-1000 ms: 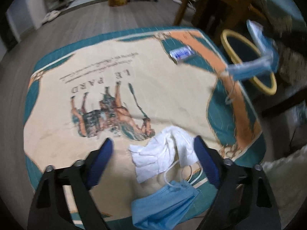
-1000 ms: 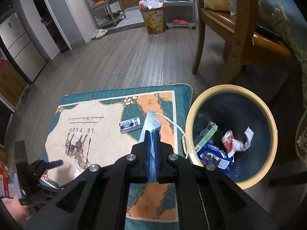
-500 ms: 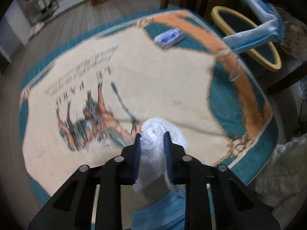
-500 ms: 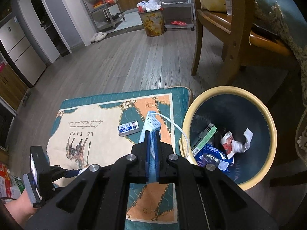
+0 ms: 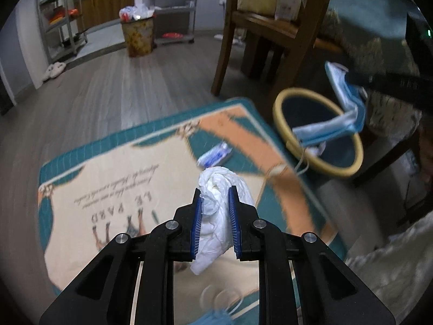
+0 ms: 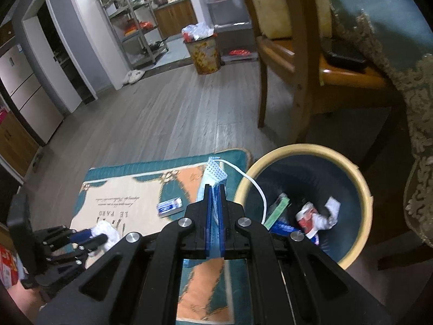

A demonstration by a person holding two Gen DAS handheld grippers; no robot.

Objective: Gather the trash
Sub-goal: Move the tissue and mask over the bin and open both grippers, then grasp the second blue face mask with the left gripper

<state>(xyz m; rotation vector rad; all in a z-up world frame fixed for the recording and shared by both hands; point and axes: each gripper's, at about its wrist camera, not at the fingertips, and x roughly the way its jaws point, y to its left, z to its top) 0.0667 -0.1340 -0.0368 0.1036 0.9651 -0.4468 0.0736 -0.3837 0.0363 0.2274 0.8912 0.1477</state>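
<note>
Left gripper (image 5: pixel 215 197) pinched crumpled white mask (image 5: pixel 219 211), soft, wrinkled, clear of rug (image 5: pixel 113 168). Right gripper (image 6: pixel 214 189) clamped tight on pleated blue mask (image 6: pixel 213 174), white ear loop (image 6: pixel 257 189) trailing over round yellow-rimmed bin (image 6: pixel 360 181). Small blue-white packet (image 6: pixel 170 206) lay on quilted rug, printed "LE PARD".

A wooden chair (image 6: pixel 286 62) stands beside the patterned rug (image 5: pixel 113 178) on grey floorboards (image 6: pixel 162 113)

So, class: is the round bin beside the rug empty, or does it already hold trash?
It already holds trash. In the right wrist view the bin contains a green carton, crumpled white paper and blue wrappers at the bottom.
</note>
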